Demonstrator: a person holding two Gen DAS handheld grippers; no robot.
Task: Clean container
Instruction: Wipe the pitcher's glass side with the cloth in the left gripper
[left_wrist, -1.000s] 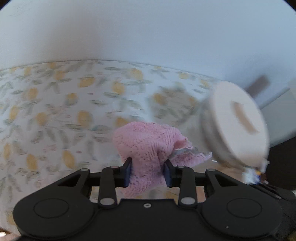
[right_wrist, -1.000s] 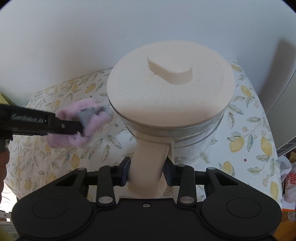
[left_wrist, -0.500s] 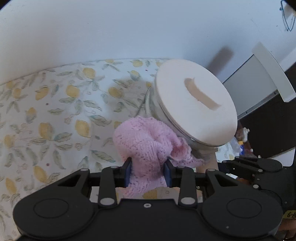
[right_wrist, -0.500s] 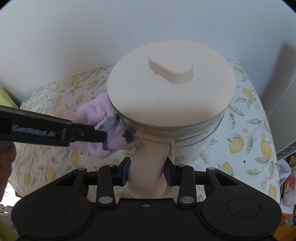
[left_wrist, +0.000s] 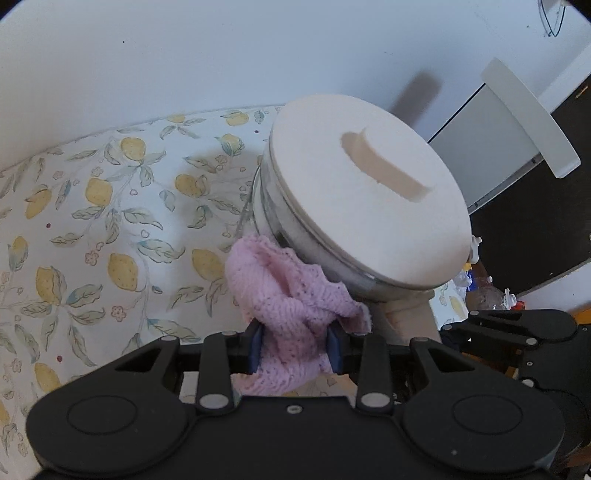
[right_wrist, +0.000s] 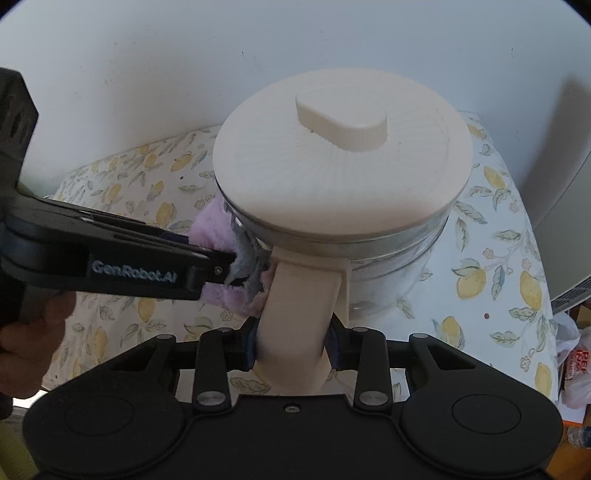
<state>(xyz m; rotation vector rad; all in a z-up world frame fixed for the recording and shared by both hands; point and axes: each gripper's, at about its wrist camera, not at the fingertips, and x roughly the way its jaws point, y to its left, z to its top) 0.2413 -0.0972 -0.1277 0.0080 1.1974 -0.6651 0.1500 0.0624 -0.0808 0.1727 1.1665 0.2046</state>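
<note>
The cloth (left_wrist: 295, 295) has closed onto the container (right_wrist: 388, 254) wall ahead of your left gripper (left_wrist: 295, 345), which clamps it. Your right gripper (right_wrist: 293, 345) clamps the stiff handle (right_wrist: 299, 306). Keep hold there; the wall looks slick.

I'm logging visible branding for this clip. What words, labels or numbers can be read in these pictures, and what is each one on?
"GenRobot.AI": pale lettering on the side of the black left gripper, seen in the right wrist view.
Red print on a white plastic bag at the right edge of the same view: cut off and too blurred to read.
No text shows on the cream-lidded clear container.
</note>
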